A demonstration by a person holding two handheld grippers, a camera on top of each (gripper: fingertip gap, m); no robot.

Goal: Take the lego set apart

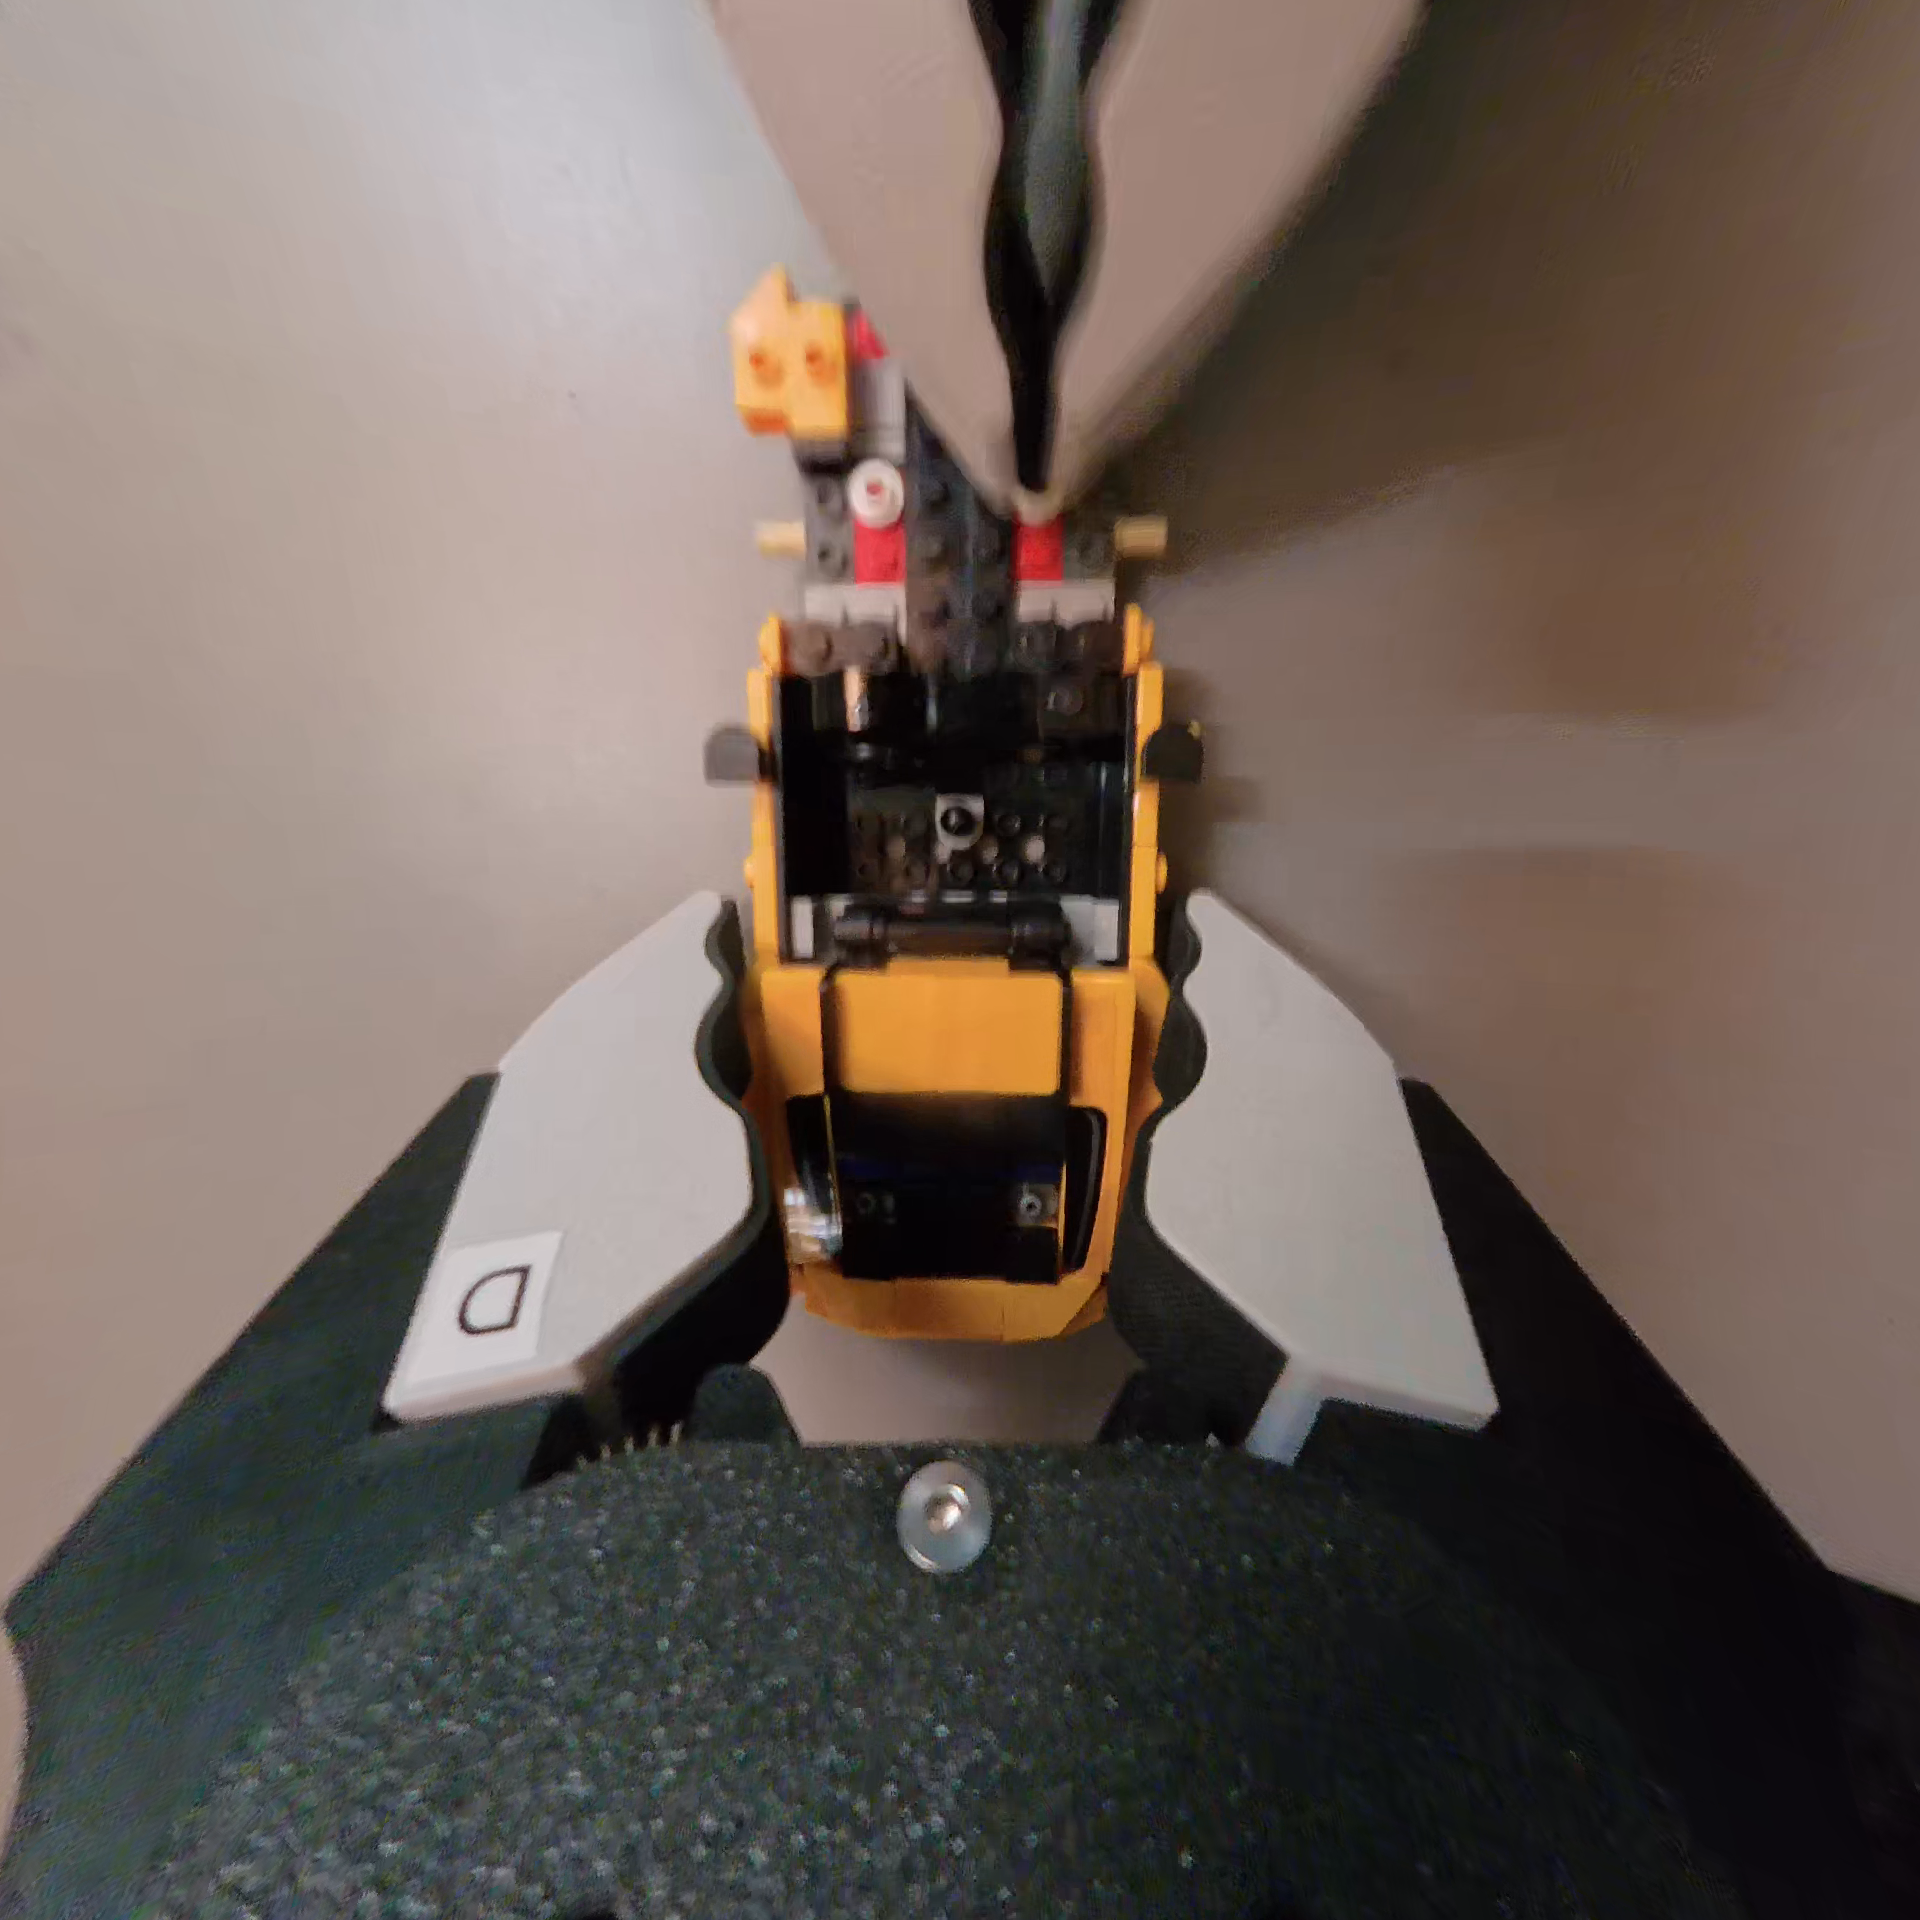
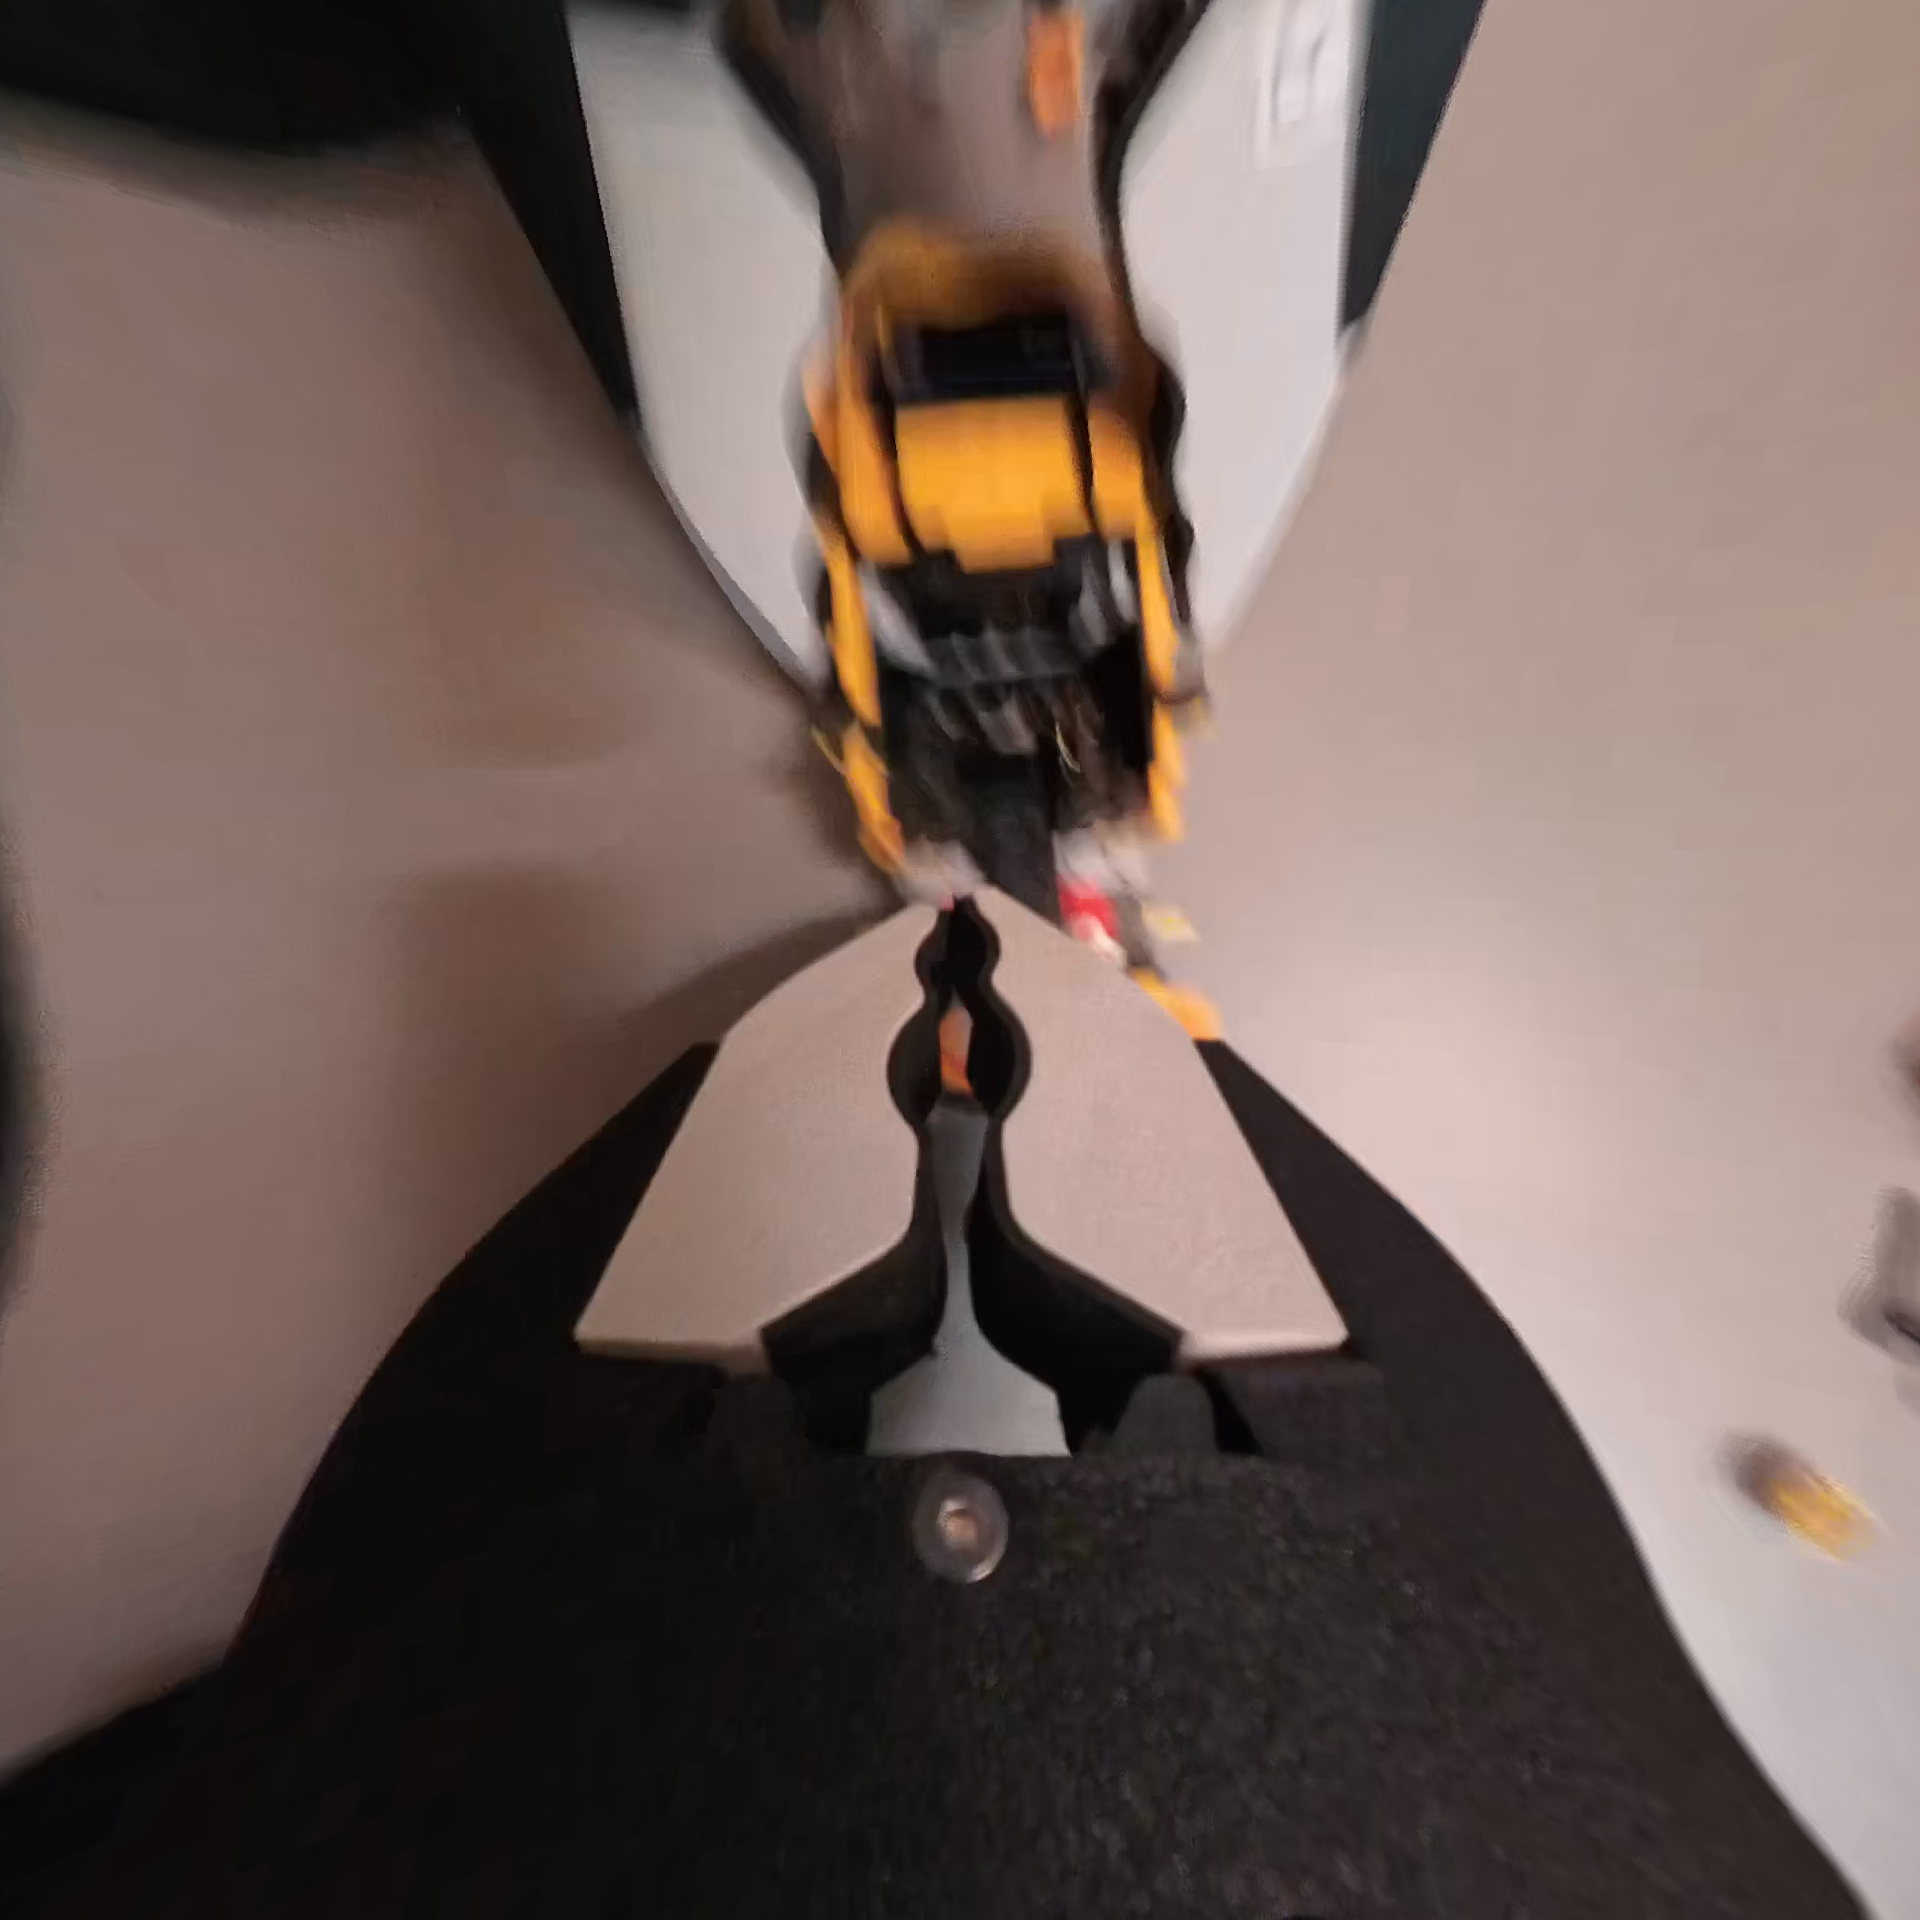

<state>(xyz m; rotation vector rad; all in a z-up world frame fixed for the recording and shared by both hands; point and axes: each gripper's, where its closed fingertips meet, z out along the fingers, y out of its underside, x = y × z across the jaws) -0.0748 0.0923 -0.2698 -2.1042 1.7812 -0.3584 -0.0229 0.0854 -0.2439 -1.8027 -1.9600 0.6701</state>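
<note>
Left gripper (image 1: 951, 1101) clamps the orange lego car (image 1: 940, 1049) by its flanks above the counter (image 1: 312, 520) — a brace — while right gripper (image 1: 1029, 499), jaws pinched nearly closed, bites its stripped far end to pull bricks.

I see a plain, pale beige-grey table (image 1: 312, 623) under everything, matte and unmarked, with soft shadows across its right side in my left wrist view. In my right wrist view, lying on it low at the right, is a small loose yellow lego piece (image 2: 1803, 1509), too blurred to read its shape. At the right edge lies a small grey piece (image 2: 1896, 1283), also blurred and cut off.
</note>
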